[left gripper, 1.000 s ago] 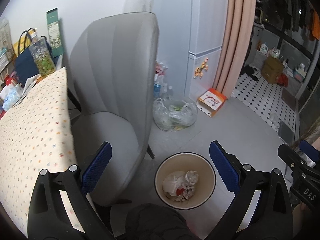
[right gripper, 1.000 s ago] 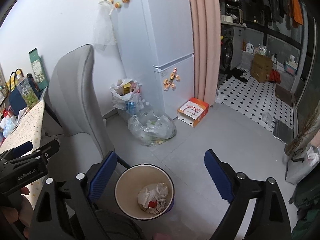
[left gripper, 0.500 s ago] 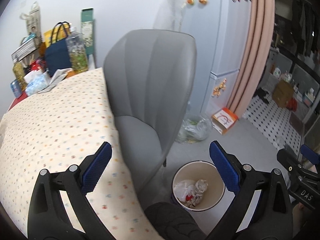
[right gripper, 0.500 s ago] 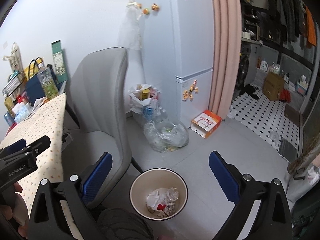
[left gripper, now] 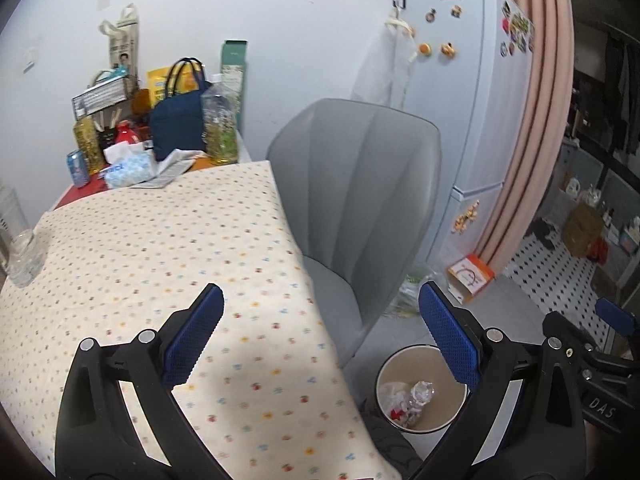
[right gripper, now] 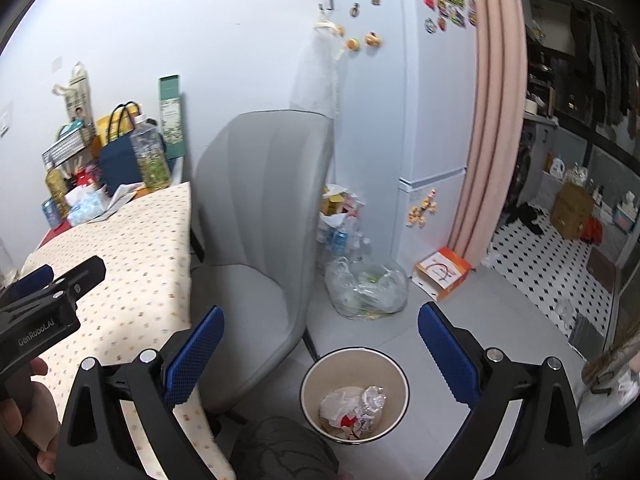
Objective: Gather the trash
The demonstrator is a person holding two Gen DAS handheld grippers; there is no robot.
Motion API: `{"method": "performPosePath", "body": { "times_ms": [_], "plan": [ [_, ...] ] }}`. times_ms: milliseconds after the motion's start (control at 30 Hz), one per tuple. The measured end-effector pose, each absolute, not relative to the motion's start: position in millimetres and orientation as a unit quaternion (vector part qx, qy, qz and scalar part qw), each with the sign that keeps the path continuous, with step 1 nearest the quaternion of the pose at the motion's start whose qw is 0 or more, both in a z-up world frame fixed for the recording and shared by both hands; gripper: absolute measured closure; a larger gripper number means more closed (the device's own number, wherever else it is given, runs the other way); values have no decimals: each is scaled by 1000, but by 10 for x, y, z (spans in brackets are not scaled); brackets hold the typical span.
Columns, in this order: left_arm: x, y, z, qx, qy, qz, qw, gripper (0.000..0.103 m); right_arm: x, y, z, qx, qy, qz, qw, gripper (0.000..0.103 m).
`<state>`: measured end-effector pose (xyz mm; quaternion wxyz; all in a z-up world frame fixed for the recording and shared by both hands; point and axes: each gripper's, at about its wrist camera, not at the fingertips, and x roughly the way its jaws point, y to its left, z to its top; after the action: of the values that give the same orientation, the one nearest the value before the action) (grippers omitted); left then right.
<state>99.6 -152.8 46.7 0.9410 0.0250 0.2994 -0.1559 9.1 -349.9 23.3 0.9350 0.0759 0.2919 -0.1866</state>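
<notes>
A round cream waste bin (right gripper: 316,384) stands on the grey floor and holds crumpled paper and plastic trash (right gripper: 354,404). It also shows in the left wrist view (left gripper: 384,376). My right gripper (right gripper: 320,344) is open and empty, held above the bin and the chair seat. My left gripper (left gripper: 320,336) is open and empty, over the right edge of the table with the dotted cloth (left gripper: 152,264). The right gripper shows at the right edge of the left wrist view (left gripper: 592,360).
A grey chair (left gripper: 356,188) stands between table and bin. Bottles, a navy bag (left gripper: 176,124), a can and tissues crowd the table's far end; a glass (left gripper: 18,248) stands at its left edge. A white fridge (right gripper: 412,112), full plastic bags (right gripper: 366,288) and an orange box (right gripper: 442,274) line the wall.
Both grippers have risen and tilted up. The left one swung left, from over the bin to over the table. Both stayed open.
</notes>
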Motion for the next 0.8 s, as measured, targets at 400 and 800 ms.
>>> {"method": "performPosePath", "body": {
  "times_ms": [400, 800],
  "plan": [
    [789, -906, 647, -3, 276, -113, 954, 6, 68, -2899, 368, 52, 285, -141, 947, 8],
    [575, -456, 706, -15, 265, -76, 961, 6, -43, -2565, 455, 38, 273, -114, 955, 8]
  ]
}}
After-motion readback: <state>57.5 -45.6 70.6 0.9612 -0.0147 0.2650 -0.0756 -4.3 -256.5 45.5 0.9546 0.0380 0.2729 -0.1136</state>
